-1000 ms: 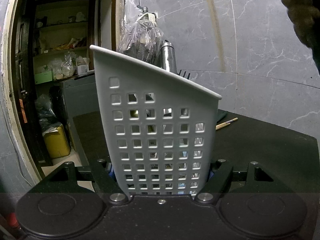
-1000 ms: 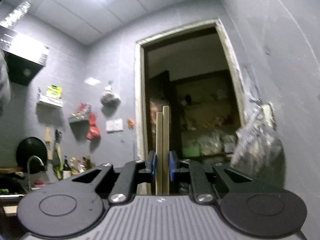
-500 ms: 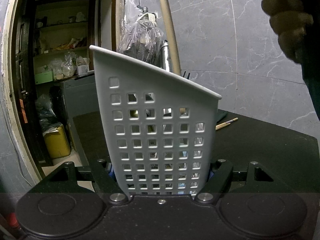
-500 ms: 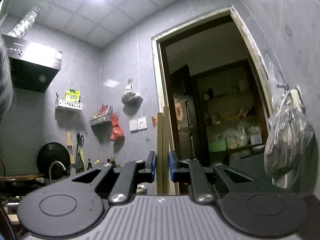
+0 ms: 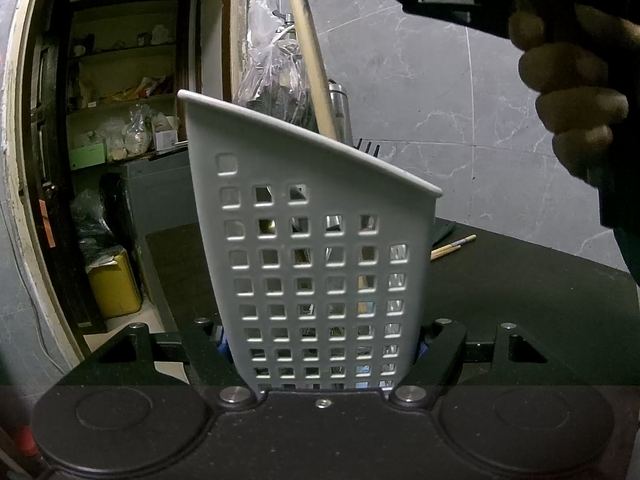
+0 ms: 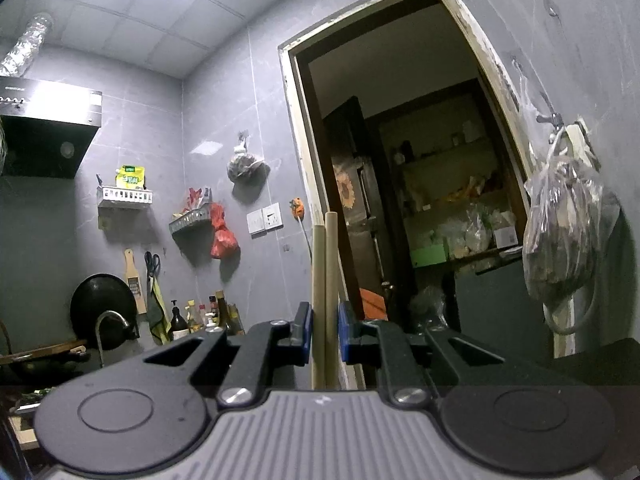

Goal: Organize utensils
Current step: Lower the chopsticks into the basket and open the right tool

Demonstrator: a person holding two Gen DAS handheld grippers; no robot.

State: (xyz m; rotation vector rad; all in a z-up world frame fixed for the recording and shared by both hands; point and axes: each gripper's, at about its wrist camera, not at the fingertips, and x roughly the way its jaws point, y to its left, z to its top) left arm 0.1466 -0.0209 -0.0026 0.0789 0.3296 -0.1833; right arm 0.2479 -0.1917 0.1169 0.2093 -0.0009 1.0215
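Coming down from the top of the left view, the chopsticks (image 5: 310,60) now reach into the white holder (image 5: 320,260), where one second ago none were seen above it. The right hand (image 5: 572,92) is high at the right, and its right tongs (image 6: 324,334) are closed on the chopsticks. The left tongs (image 5: 322,354) grip the holder low at both sides, upright on the black table (image 5: 520,280). More chopsticks (image 5: 452,245) lie behind it.

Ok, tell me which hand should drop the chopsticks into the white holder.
Right. The right gripper is shut on the chopsticks, whose lower ends dip behind the holder's rim. The left gripper is busy clamping the holder.
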